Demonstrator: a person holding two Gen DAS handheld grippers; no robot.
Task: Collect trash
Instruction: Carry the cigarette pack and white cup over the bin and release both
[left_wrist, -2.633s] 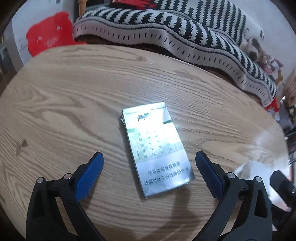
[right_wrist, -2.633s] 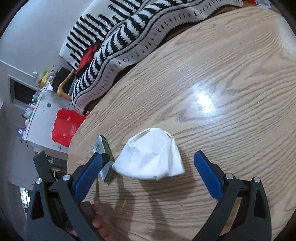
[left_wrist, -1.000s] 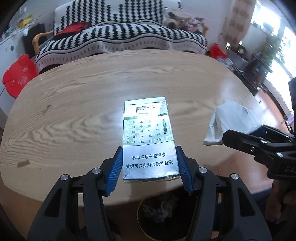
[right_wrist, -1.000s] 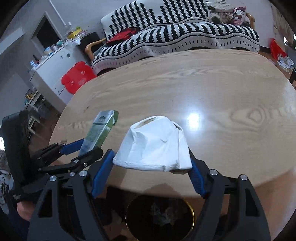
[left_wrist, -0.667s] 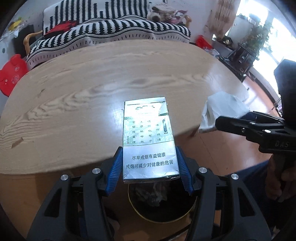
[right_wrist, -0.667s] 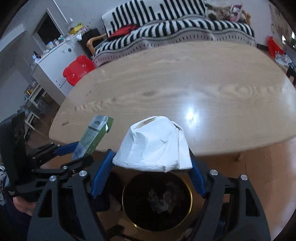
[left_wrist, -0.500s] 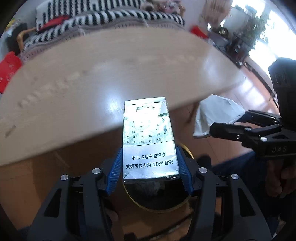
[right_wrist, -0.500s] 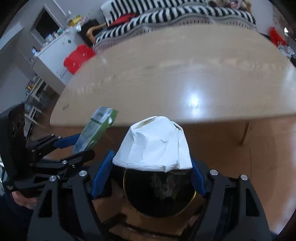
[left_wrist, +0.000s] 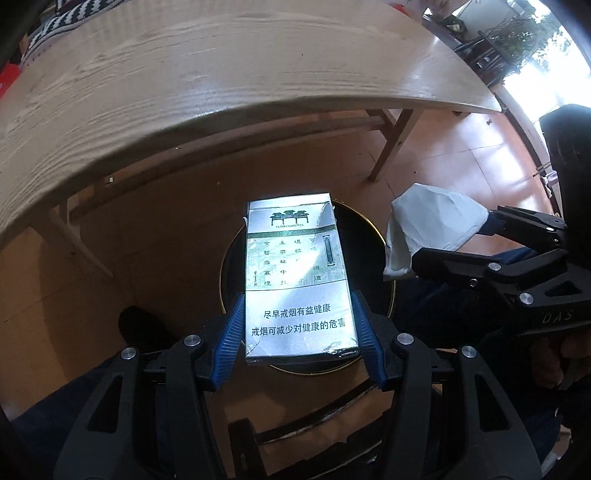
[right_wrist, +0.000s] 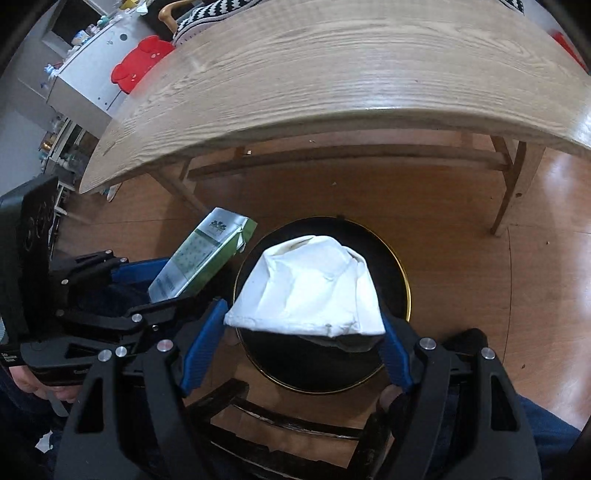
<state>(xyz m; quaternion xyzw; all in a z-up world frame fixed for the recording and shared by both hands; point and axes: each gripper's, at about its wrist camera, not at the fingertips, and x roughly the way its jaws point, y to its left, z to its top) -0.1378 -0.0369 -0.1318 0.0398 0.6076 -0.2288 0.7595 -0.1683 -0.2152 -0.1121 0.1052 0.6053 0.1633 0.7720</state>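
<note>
Table (left_wrist: 184, 92): wooden top fills the upper part of both views, its near edge curving above the floor (right_wrist: 461, 236). Both tongs are out past that edge, off the tabletop, pointing steeply down at the floor.

Bin (right_wrist: 397, 266): round, dark, with a thin gold rim, standing on the floor in front of the table edge and between the table legs. It sits directly under both loads. Its mouth is open and unobstructed; the inside is too dark to make out.

Right gripper (right_wrist: 303, 328): clamped on the white wad (right_wrist: 310, 291), blue pads at its left and right lower corners. The wad lies wholly inside the rim outline in the right wrist view, so it looks centred over the mouth.

Left gripper (left_wrist: 301, 336): clamped on the pack (left_wrist: 295, 273), pads on its two long sides near the lower end. Long axis of the pack runs along the fingers, pointing away and down toward the bin. In the left wrist view the pack covers the middle of the bin; in the right wrist view its far end sits just outside the rim on the left, so, allowing for fisheye distortion, it is probably nearer the rim than the wad is.

Spacing: the two grippers are side by side, close but apart; wad and pack do not touch.

Judgement: the right load is the better placed for release. The pack may need a small shift inward to avoid clipping the rim. The table edge is well clear above.
</note>
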